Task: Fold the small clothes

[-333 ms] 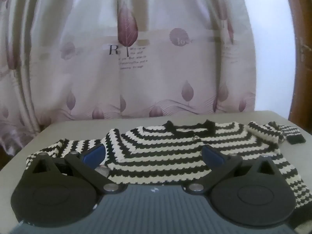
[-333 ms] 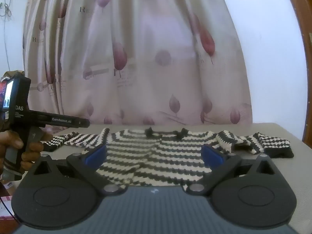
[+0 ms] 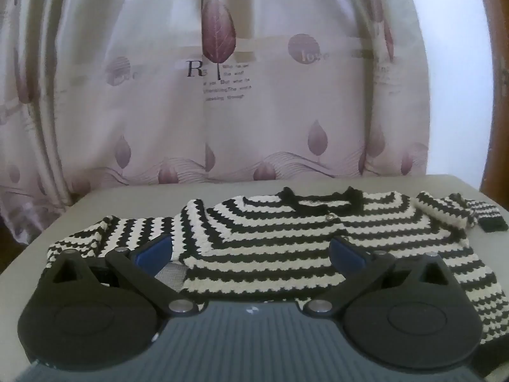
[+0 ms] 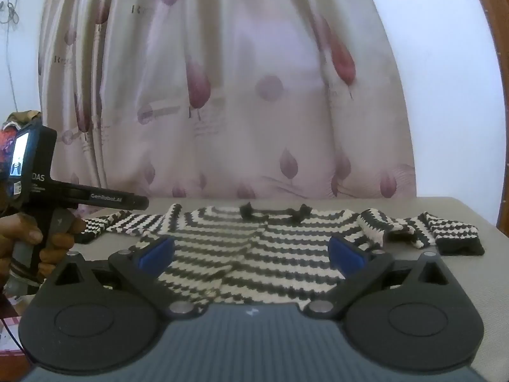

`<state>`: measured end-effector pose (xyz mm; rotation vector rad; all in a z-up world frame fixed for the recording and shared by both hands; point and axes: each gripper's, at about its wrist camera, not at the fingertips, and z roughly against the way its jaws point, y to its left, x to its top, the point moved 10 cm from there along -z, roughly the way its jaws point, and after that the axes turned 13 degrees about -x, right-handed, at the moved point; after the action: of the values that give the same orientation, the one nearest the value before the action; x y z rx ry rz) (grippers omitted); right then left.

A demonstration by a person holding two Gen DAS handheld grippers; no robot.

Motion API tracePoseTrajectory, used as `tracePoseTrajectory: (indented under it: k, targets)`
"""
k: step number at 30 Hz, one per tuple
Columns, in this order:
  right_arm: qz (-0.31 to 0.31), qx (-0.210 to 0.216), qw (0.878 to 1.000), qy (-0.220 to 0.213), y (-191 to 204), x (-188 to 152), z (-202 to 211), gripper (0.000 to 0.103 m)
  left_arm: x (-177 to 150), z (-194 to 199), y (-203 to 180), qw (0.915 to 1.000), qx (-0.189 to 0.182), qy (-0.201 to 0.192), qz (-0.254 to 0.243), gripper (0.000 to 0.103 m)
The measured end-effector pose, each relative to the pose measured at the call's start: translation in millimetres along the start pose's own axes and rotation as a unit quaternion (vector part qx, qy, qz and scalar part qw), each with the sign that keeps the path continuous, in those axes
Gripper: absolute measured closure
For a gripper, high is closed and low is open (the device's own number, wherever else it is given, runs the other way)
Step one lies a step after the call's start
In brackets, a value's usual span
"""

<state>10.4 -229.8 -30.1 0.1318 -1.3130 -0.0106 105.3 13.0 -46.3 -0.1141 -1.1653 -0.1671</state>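
A small black-and-cream striped knit sweater (image 3: 286,238) lies flat on the grey table (image 3: 133,200), neck toward the curtain, both sleeves spread sideways. My left gripper (image 3: 251,251) hovers just before its near hem, jaws wide open, nothing between the blue pads (image 3: 159,248). The sweater (image 4: 254,254) also fills the middle of the right wrist view, with its right sleeve (image 4: 423,229) bunched and folded. My right gripper (image 4: 251,251) stands open in front of the hem, holding nothing. The left gripper's handle (image 4: 41,184) shows at that view's left edge, held by a hand (image 4: 19,242).
A pink leaf-print curtain (image 3: 222,95) hangs right behind the table's far edge. A brown wooden frame (image 3: 496,95) rises at the far right. Bare table surface (image 4: 477,270) lies right of the bunched sleeve.
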Motion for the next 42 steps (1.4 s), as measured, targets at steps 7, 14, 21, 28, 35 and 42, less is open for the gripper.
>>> tracePoseTrajectory:
  k: [7,14,21,28,35,42]
  targets:
    - [-0.006,0.009,1.000,0.012,2,-1,-6,0.000,-5,-2,6,0.9999,0.007,0.009,-0.001,0.000]
    - [-0.001,0.014,1.000,0.022,8,3,-7,0.000,-7,-6,10,0.9998,0.012,0.017,0.002,0.000]
    - [0.000,0.020,0.999,0.026,12,1,-10,0.000,-10,-10,13,0.9996,0.016,0.024,0.000,0.000]
    - [-0.010,0.025,0.999,0.036,12,-1,-14,0.000,-14,-14,15,0.9993,0.018,0.031,0.001,0.000]
    - [-0.008,0.025,0.999,0.041,13,-3,-17,0.000,-28,-15,38,0.9983,0.037,0.023,-0.038,0.000]
    - [-0.022,0.027,0.998,0.061,8,-11,-30,0.000,-59,-15,129,0.9843,0.097,0.036,-0.143,0.002]
